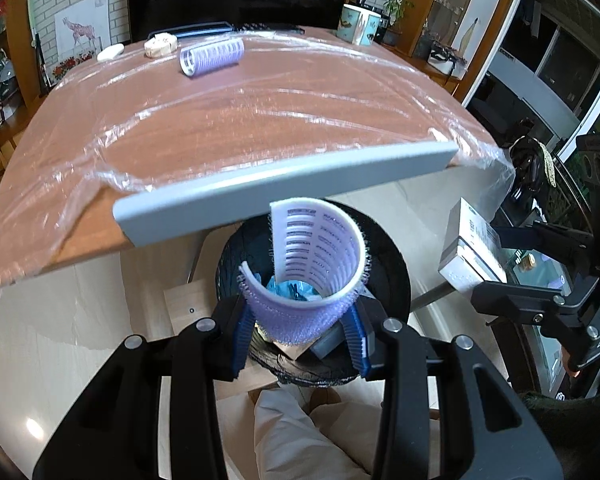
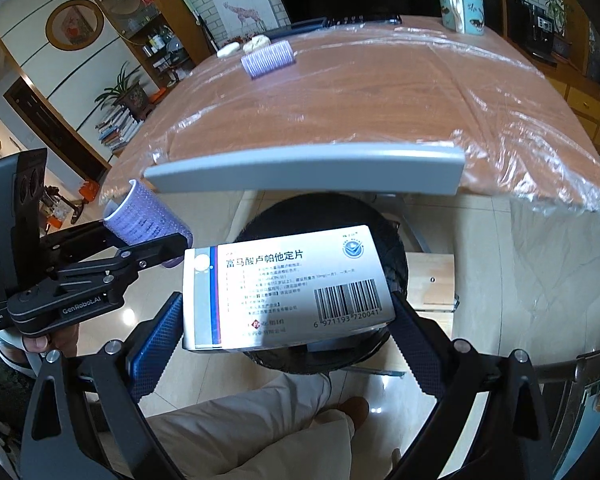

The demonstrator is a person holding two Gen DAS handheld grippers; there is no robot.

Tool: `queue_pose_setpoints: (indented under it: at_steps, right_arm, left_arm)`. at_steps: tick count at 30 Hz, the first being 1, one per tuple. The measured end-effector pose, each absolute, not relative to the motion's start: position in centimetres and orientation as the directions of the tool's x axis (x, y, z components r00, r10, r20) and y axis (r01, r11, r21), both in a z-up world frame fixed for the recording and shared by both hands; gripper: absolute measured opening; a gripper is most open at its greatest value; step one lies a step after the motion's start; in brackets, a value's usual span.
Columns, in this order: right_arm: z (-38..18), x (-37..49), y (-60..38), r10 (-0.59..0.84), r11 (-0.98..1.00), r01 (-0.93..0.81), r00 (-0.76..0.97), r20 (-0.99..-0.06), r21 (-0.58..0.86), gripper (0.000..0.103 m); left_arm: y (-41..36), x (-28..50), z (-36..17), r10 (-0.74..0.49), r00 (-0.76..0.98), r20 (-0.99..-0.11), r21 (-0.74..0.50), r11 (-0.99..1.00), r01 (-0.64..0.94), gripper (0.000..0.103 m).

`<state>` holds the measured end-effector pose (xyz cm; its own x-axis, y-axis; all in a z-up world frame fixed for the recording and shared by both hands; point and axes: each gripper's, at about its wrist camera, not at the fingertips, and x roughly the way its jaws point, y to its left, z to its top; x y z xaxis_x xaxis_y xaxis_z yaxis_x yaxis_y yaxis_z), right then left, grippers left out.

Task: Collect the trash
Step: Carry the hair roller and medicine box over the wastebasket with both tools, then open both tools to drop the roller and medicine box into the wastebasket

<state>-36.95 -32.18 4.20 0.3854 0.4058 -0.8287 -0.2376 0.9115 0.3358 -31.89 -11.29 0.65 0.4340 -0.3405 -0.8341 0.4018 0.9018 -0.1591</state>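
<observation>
Your worktop (image 1: 260, 120) is a brown wooden top under a loose, wrinkled sheet of clear plastic (image 1: 80, 168), with a grey strip (image 1: 284, 196) along its near edge. At the far end lie a second purple hair roller (image 1: 212, 56), a pale round lump and a small white piece beside it, with a painted mug (image 1: 358, 24) off to the right. Behind them stand a dark screen, a white brick wall and a giraffe picture (image 2: 246, 12). Below the near edge, on the shiny tiled floor, sits a black bin (image 1: 396, 268). Your left tongs (image 1: 300, 336) are clamped narrow on a purple hair roller (image 1: 312, 268), held directly over the bin's mouth. Your right tongs (image 2: 288, 320) grip a white medicine box (image 2: 288, 284) by its two ends, just above the bin (image 2: 396, 248). The left wrist view looks down through the roller into the bin — blue scraps and a box already lie inside — and shows the right tongs (image 1: 484, 264) with the box (image 1: 470, 240) at its right edge. The right wrist view hides the bin's inside behind the box, but shows the box's printed face and barcode, the left tongs (image 2: 148, 240) from the side, a thumb (image 2: 40, 344) on their handle, a potted plant (image 2: 126, 92) by stacked books, and your pale trouser leg (image 2: 260, 420) and brown shoe.
</observation>
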Motion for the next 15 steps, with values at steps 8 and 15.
queue_pose_setpoints:
  at_steps: [8, 15]
  right_arm:
    - [2.6, -36.3, -31.9, 0.392, 0.917, -0.228, 0.356, -0.849, 0.328, 0.096]
    - [1.4, -35.3, -31.9, 0.38, 0.921, -0.22, 0.34, -0.86, 0.32, 0.096]
  left_arm:
    - [-11.7, -32.0, -1.1, -0.325, 0.397, -0.858, -0.15, 0.899, 0.412, 0.041]
    - [-12.3, -31.3, -2.6, -0.31, 0.368, -0.877, -0.138, 0.895, 0.425, 0.041]
